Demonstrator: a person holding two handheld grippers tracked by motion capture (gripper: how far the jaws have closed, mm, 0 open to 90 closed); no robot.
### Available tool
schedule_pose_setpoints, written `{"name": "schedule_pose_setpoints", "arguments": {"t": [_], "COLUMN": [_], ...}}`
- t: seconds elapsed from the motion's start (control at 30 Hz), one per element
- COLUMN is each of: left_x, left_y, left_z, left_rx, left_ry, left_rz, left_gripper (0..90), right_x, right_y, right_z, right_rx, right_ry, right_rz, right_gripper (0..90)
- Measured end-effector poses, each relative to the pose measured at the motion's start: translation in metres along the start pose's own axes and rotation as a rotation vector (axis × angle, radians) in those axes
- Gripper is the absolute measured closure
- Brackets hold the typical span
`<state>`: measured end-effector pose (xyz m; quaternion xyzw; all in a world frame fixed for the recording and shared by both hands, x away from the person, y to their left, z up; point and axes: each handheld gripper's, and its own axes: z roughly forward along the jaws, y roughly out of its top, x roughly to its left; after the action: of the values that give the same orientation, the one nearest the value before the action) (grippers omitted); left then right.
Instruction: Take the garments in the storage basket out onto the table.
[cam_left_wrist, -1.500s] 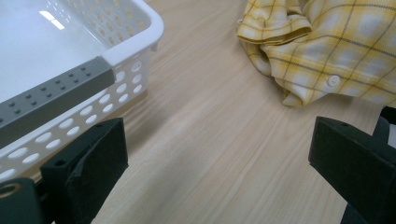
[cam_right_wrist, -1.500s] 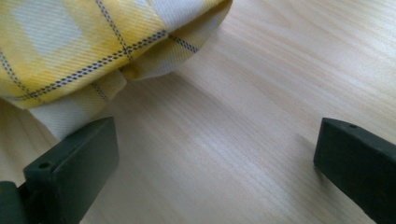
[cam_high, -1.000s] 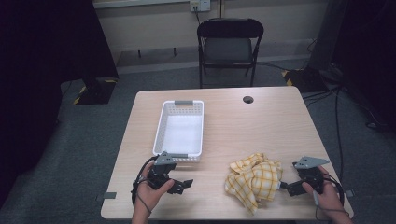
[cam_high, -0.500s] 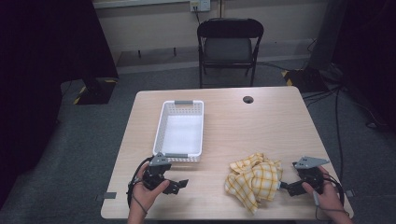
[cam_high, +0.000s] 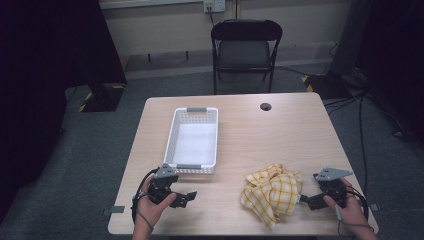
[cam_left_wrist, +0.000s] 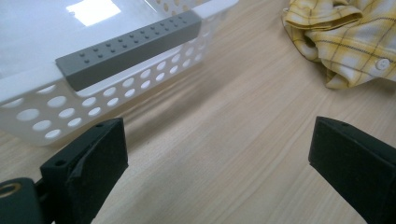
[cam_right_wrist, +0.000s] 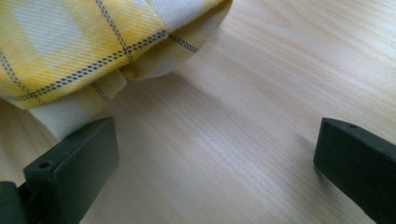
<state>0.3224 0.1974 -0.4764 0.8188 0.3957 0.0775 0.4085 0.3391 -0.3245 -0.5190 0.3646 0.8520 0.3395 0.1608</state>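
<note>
Overhead light fell bright on the worktop (cam_high: 280, 135), room around it sank into deep shadow, white glare patch lay on the basket (cam_left_wrist: 88, 9) floor, high view was soft, near claw pads were slightly blurred

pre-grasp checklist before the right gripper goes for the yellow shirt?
1. Right gripper jaws open: ok, wide apart in the right gripper view, nothing between them.
2. Right gripper lined up on the yellow shirt: ok, a fold lies just ahead of one jaw; contact cannot tell.
3. Left gripper open and free: ok, bare table between its jaws.
4. White basket free to receive: ok, nothing inside it.
5. Path from shirt to basket: ok, bare tabletop between them.
6. Shirt fully on the table: cannot tell, its near fold lies close to the front edge.
</note>
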Motion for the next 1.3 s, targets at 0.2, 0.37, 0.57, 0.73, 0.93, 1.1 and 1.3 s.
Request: {"name": "schedule_pose_setpoints", "arguments": {"t": [0.2,0.37,0.57,0.73,0.93,1.1,1.3], "left_x": [0.004,0.007,0.012,0.016,0.019,0.024,0.027], "left_y": [-0.003,-0.006,-0.010,-0.013,-0.016,-0.020,-0.023], "left_z": [-0.004,-0.006,-0.010,-0.013,-0.016,-0.020,-0.024], "left_rx": [-0.001,-0.006,-0.016,-0.025,-0.029,-0.035,-0.038], "left_ry": [0.009,0.014,0.022,0.028,0.034,0.046,0.062], "left_rz": [-0.011,-0.023,-0.041,-0.055,-0.061,-0.079,-0.084], "left_gripper": [4.1,4.1,4.1,4.1,4.1,4.1,4.1], "right_x": [0.000,0.000,0.000,0.000,0.000,0.000,0.000], "right_y": [0.000,0.000,0.000,0.000,0.000,0.000,0.000], "right_z": [0.000,0.000,0.000,0.000,0.000,0.000,0.000], "right_rx": [0.000,0.000,0.000,0.000,0.000,0.000,0.000], "right_ry": [0.000,0.000,0.000,0.000,0.000,0.000,0.000], "right_rz": [0.000,0.000,0.000,0.000,0.000,0.000,0.000], "right_gripper": [0.0,0.0,0.0,0.0,0.0,0.0,0.0]}}
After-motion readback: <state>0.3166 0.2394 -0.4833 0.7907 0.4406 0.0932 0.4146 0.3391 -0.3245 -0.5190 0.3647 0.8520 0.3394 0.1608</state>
